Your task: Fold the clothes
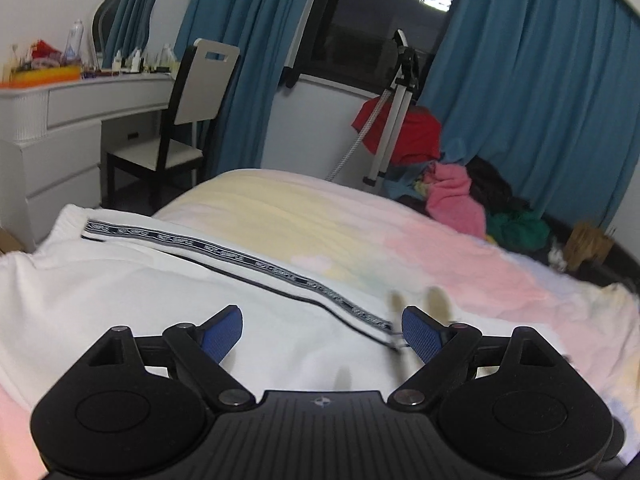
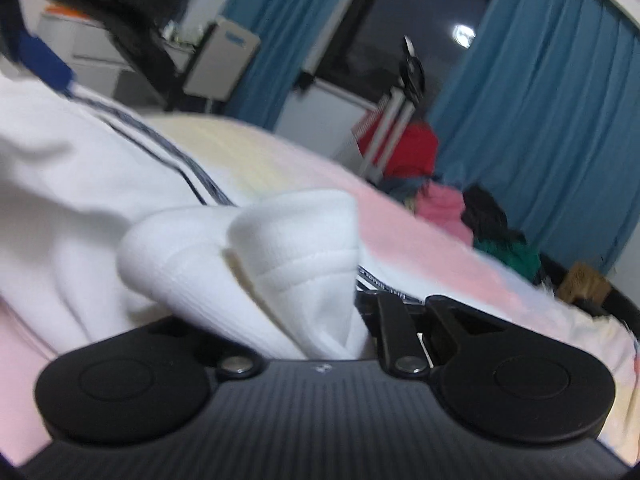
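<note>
We hold our left gripper [image 1: 322, 332] wide above the white trousers [image 1: 120, 304] on the bed [image 1: 460, 248]; our right gripper [image 2: 360, 320] pinches their bunched hem, pink bedding free beyond.

White trousers [image 1: 120, 296], black lettered stripe [image 1: 240, 258]

Ahead of me the bed [image 1: 360, 232] wears a pastel pink and yellow cover. Left of the bed stands a white dressing table [image 1: 60, 120] with a chair [image 1: 180, 120] tucked in. Beyond the bed hang blue curtains [image 1: 540, 80]; a tripod [image 1: 394, 112] stands near its far right corner.
</note>
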`<move>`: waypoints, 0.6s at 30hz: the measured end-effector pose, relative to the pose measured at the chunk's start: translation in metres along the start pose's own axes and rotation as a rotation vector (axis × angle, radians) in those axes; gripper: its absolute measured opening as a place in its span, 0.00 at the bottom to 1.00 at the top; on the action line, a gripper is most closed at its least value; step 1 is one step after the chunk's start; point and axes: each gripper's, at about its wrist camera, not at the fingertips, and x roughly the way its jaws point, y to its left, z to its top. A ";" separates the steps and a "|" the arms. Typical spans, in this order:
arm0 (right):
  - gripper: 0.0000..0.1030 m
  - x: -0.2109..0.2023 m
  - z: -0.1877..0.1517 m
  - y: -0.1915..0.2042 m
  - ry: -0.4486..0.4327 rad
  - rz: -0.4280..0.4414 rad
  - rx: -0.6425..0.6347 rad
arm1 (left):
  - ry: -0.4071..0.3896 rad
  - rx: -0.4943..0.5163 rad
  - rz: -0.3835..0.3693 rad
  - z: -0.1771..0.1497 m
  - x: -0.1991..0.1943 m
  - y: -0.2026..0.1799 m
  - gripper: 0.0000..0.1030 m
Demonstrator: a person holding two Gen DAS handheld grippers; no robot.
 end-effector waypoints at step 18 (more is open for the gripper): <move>0.68 -0.079 0.015 -0.073 0.090 0.407 0.346 | -0.004 0.075 -0.161 -0.031 -0.003 -0.027 0.87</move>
